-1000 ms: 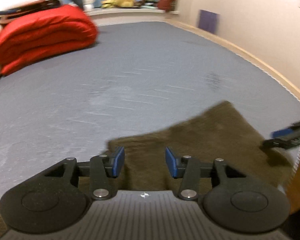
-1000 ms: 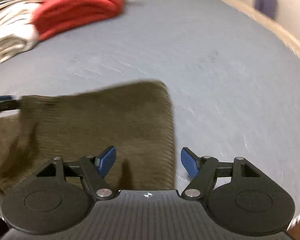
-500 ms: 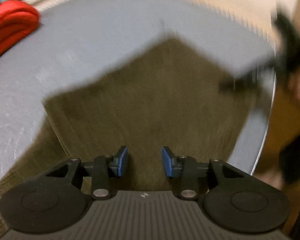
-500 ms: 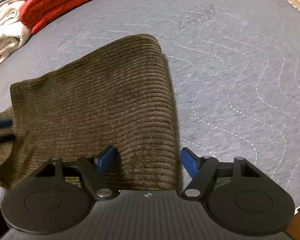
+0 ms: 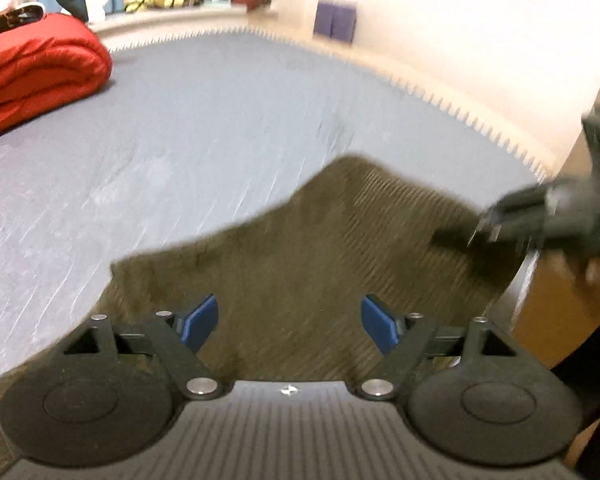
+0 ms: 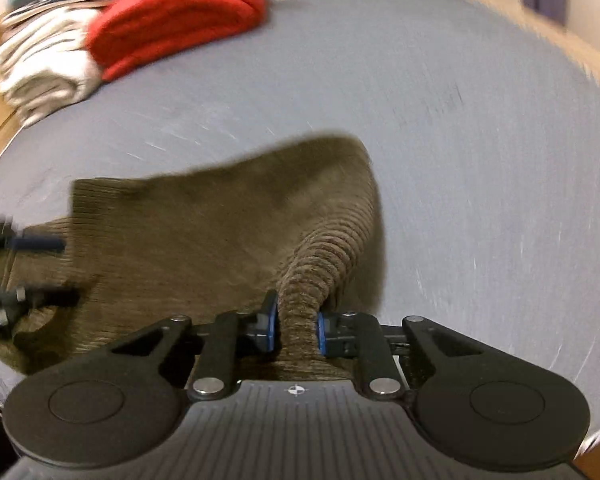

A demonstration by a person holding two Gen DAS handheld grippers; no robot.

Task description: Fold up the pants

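A: The grey mattress (image 6: 480, 152) fills the room's middle, a red quilt (image 6: 180, 16) stacked at its far end. Why are the pants (image 6: 220, 232) bunched near its front edge?

B: Probably for a fold: the right gripper (image 6: 294, 328) is closing on a ridge of corduroy. The left gripper (image 5: 290, 320) is opening above the cloth, nothing between its pads.

A: Anything unclear?

B: Blur smears everything; waistband and legs can't be told apart.

We see the left gripper (image 5: 290, 322) opening above the olive corduroy pants (image 5: 300, 248). The pants lie on the grey bed (image 5: 204, 120).
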